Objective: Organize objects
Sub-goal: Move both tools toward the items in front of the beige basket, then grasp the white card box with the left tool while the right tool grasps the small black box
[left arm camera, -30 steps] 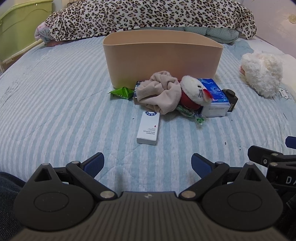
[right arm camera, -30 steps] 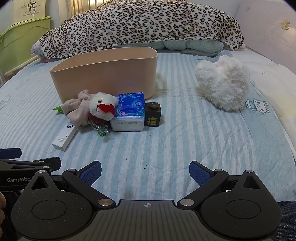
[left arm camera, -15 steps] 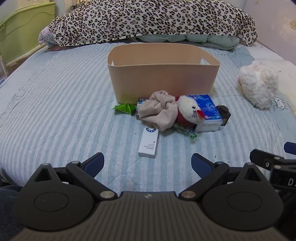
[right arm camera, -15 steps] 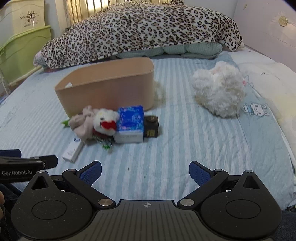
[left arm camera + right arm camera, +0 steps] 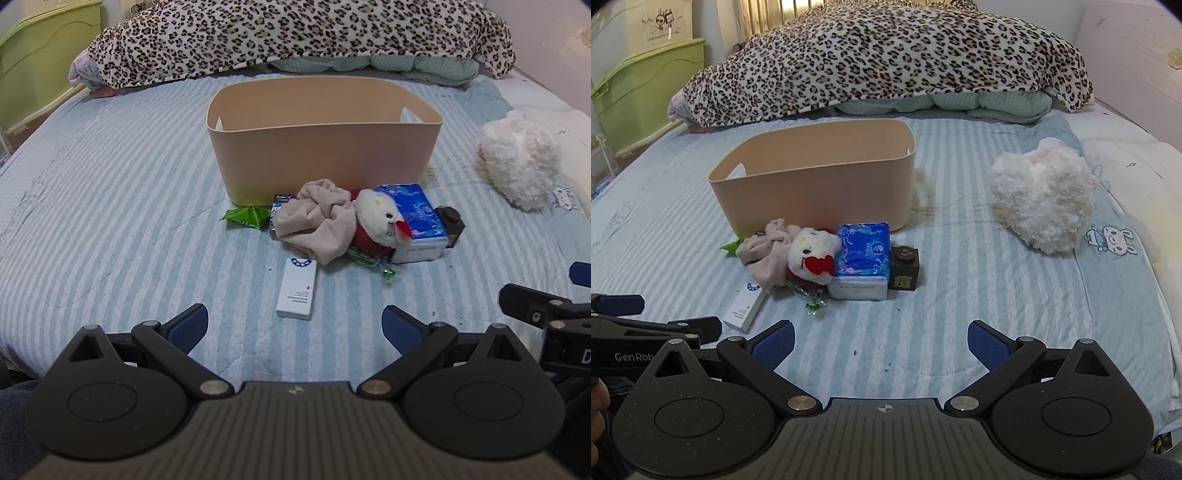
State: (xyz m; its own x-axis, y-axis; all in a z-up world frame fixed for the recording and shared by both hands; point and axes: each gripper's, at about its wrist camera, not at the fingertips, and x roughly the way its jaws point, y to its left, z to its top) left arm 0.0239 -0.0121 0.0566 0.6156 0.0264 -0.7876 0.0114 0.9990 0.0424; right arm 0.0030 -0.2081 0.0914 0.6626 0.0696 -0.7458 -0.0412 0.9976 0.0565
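A beige bin (image 5: 325, 144) stands empty on the striped bed; it also shows in the right wrist view (image 5: 816, 181). In front of it lie a green packet (image 5: 245, 217), a beige cloth (image 5: 317, 221), a white plush toy (image 5: 380, 221), a blue tissue pack (image 5: 417, 221), a black cube (image 5: 450, 223) and a white box (image 5: 297, 288). My left gripper (image 5: 295, 328) is open and empty, just short of the white box. My right gripper (image 5: 881, 343) is open and empty, short of the tissue pack (image 5: 862, 254) and black cube (image 5: 905, 269).
A fluffy white plush (image 5: 1043, 195) lies to the right on the bed. A leopard-print blanket (image 5: 886, 59) is heaped at the back. Green storage bins (image 5: 646, 85) stand at the far left. The left gripper's side (image 5: 646, 328) shows at the right view's lower left.
Both grippers have risen and tilted down, so the bin's inside now shows. Both stay open. The objects have not moved.
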